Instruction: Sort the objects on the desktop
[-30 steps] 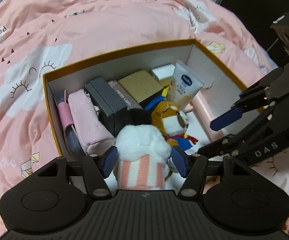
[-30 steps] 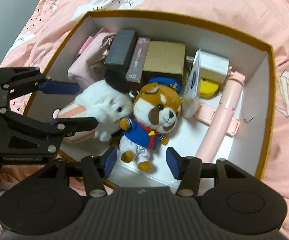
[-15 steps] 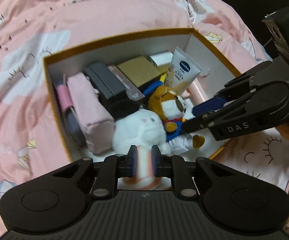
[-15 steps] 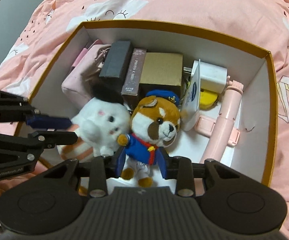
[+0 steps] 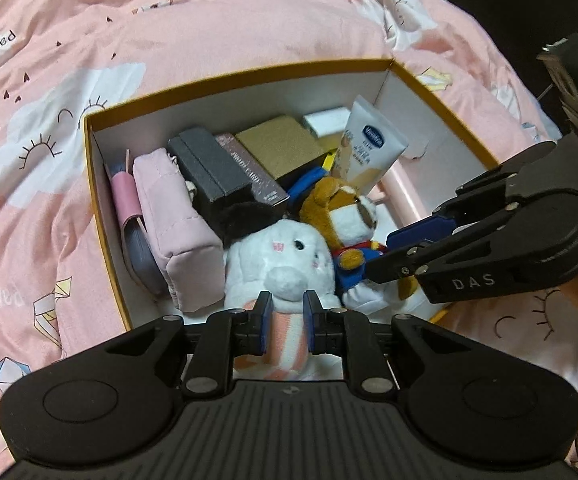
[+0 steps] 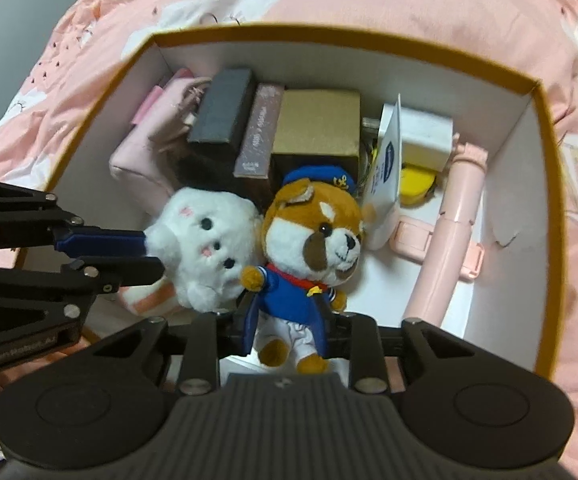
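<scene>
Two soft plush toys are seen side by side at the near end of the orange-rimmed white cardboard box point(image 5: 225, 80) on the pink quilted bed cover point(image 5: 209, 20). The fluffy white plush rabbit in a pink-striped knit point(image 5: 285, 264) is clamped at its striped body by the left tongs point(image 5: 285, 320). The brown plush dog in a blue sailor suit point(image 6: 309, 248) is pinched at the waist by the right tongs point(image 6: 285, 332), its legs partly hidden. Behind them, three upright rectangular boxes, one padded pink pouch point(image 5: 177, 224) and one glossy cream tube point(image 5: 369, 152) are counted; items beneath are hard to make out.
</scene>
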A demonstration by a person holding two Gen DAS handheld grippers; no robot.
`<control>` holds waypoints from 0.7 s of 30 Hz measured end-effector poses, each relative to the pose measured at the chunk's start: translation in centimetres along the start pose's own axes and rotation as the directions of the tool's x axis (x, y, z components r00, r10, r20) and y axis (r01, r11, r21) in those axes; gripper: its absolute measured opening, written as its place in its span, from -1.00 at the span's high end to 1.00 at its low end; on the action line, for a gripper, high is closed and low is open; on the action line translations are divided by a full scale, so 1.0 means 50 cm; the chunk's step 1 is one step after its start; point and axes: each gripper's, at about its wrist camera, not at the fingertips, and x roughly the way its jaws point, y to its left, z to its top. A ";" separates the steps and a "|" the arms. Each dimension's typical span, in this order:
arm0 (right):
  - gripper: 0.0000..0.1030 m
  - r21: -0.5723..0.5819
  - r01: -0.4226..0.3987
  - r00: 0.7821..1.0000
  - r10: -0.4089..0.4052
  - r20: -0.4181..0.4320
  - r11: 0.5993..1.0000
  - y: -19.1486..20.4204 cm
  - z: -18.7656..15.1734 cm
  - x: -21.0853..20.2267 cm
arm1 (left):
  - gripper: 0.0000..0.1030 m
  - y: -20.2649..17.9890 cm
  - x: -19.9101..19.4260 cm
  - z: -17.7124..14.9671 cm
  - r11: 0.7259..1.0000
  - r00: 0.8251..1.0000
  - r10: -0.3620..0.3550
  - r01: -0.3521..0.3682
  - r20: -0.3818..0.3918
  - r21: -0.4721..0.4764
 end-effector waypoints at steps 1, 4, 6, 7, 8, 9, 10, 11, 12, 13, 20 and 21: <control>0.40 -0.005 0.005 1.000 -0.005 0.020 1.000 0.004 -0.004 -0.013 | 0.63 -0.002 -0.008 0.000 1.000 1.000 0.003 -0.003 0.012 0.002; 0.23 -0.001 0.019 0.996 -0.019 0.086 1.000 0.015 -0.020 -0.055 | 0.51 -0.011 -0.039 -0.001 0.999 0.998 0.035 -0.036 0.061 0.011; 0.13 0.006 0.030 0.990 -0.030 0.141 1.000 0.023 -0.031 -0.083 | 0.38 -0.019 -0.064 -0.002 0.998 0.993 0.056 -0.059 0.105 0.019; 0.04 0.011 0.043 0.984 -0.044 0.172 0.999 0.029 -0.037 -0.097 | 0.34 -0.022 -0.076 -0.003 0.998 0.990 0.064 -0.067 0.127 0.019; -0.02 0.012 0.060 0.977 -0.061 0.203 0.998 0.035 -0.044 -0.111 | 0.26 -0.025 -0.090 -0.005 0.997 0.985 0.074 -0.077 0.154 0.018; -0.03 0.013 0.076 0.970 -0.077 0.232 0.997 0.041 -0.051 -0.123 | 0.20 -0.028 -0.102 -0.006 0.996 0.980 0.083 -0.087 0.178 0.016; -0.06 0.019 0.090 0.961 -0.092 0.260 0.996 0.047 -0.058 -0.135 | 0.13 -0.032 -0.115 -0.010 0.995 0.974 0.094 -0.099 0.205 0.013; -0.13 0.028 0.100 0.953 -0.104 0.284 0.995 0.053 -0.066 -0.146 | -0.02 -0.035 -0.126 -0.012 0.994 0.968 0.104 -0.108 0.228 0.009; -0.18 0.036 0.104 0.946 -0.111 0.305 0.994 0.056 -0.071 -0.158 | -0.05 -0.038 -0.138 -0.016 0.993 0.960 0.113 -0.118 0.256 0.004; -0.27 0.048 0.107 0.937 -0.117 0.330 0.993 0.059 -0.079 -0.168 | -0.06 -0.042 -0.145 -0.018 0.992 0.954 0.121 -0.125 0.274 -0.001; -0.44 0.120 0.204 0.856 -0.237 0.460 0.972 0.092 -0.131 -0.205 | -0.43 -0.055 -0.187 -0.046 0.986 0.902 0.166 -0.150 0.399 -0.072; -0.45 0.131 0.218 0.845 -0.254 0.470 0.967 0.096 -0.138 -0.204 | -0.47 -0.057 -0.189 -0.053 0.985 0.891 0.174 -0.155 0.418 -0.080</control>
